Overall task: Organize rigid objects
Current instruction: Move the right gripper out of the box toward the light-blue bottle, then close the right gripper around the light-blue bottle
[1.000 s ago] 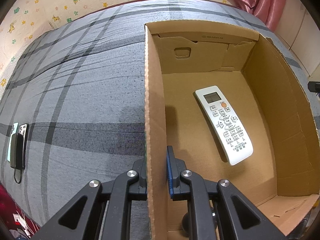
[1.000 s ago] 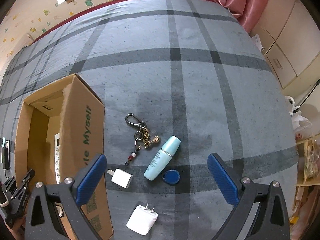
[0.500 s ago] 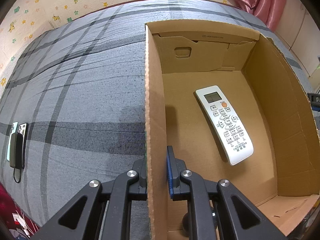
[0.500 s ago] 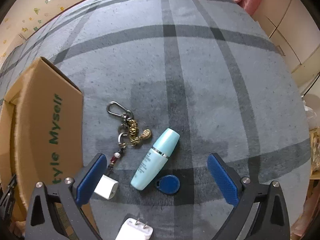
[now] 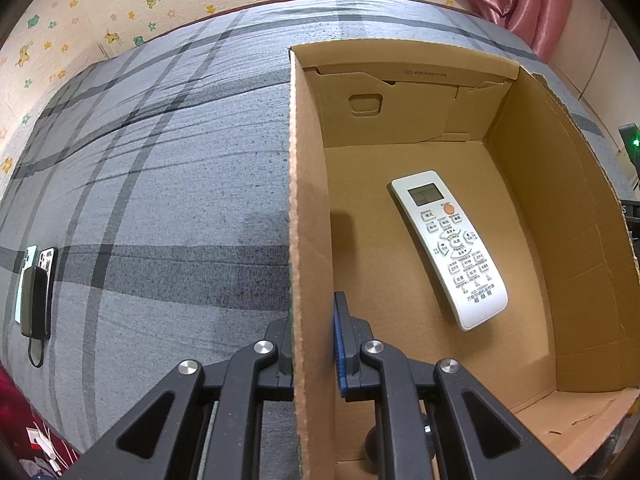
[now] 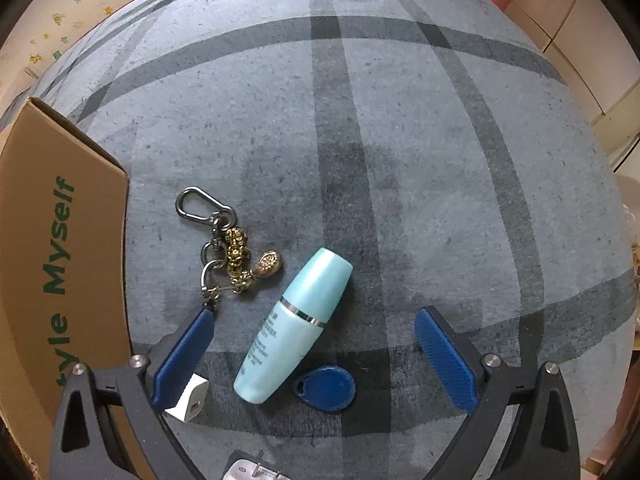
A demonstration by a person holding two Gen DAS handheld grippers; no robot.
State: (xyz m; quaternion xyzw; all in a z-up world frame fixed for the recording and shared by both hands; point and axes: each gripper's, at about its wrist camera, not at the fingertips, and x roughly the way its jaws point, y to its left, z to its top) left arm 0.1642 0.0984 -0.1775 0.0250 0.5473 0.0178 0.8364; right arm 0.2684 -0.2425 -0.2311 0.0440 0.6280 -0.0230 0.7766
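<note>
On the plaid bedcover (image 6: 400, 120), right gripper (image 6: 316, 344) is hanging wide open over the teal bottle (image 6: 294, 328); it should be closing across the waist while left gripper (image 5: 312, 336) is clamping the cardboard box (image 5: 310, 200) wall.

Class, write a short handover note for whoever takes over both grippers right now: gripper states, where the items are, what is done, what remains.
Left gripper: shut on the cardboard box wall.
Right gripper: open, empty, above the turquoise bottle.
Done: white remote lies in the box.
Left, all on the bedspread beside the box: bottle, blue key fob, keychain, small white charger, and another white charger at the frame's bottom edge.
</note>
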